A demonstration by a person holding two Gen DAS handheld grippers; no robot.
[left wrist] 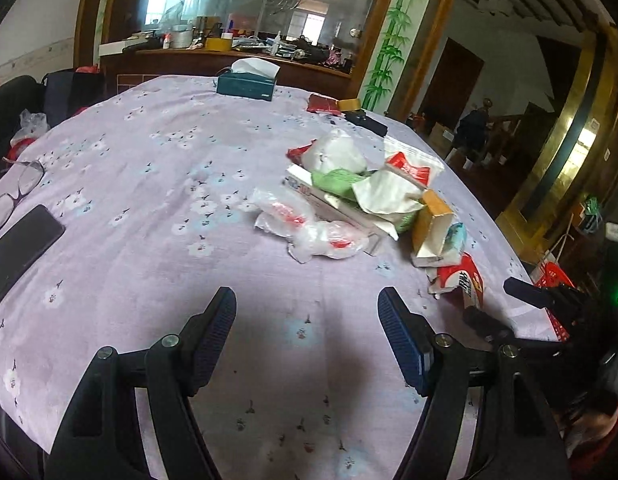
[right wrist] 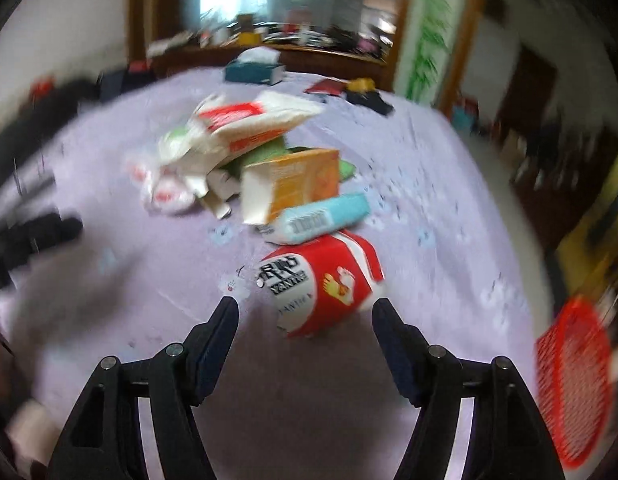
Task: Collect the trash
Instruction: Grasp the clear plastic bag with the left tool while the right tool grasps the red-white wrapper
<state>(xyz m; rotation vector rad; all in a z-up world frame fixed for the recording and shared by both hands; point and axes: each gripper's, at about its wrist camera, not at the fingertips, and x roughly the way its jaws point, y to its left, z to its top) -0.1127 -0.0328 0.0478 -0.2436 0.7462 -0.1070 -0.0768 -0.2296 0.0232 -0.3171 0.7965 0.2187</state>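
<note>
- Right wrist view: our right gripper (right wrist: 305, 308) stands released and empty, just short of the red-and-white wrapper (right wrist: 323, 282), the nearest piece of the trash pile (right wrist: 249, 160) on the bench (right wrist: 449, 184).
- We judge the wrapper light, crumpled and slippery; pinch its raised near edge.
- Left wrist view alone shows the left gripper (left wrist: 307, 300) released, glasses (left wrist: 19, 188) and phone (left wrist: 21, 242) well left of the pile; only the right shows the red basket (right wrist: 571, 380).

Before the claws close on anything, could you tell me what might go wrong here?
The red wrapper lies ahead of the open right claw, not between its fingers, so closing now may miss. The trash pile is loosely stacked and could scatter. The glasses and phone aren't trash.
</note>
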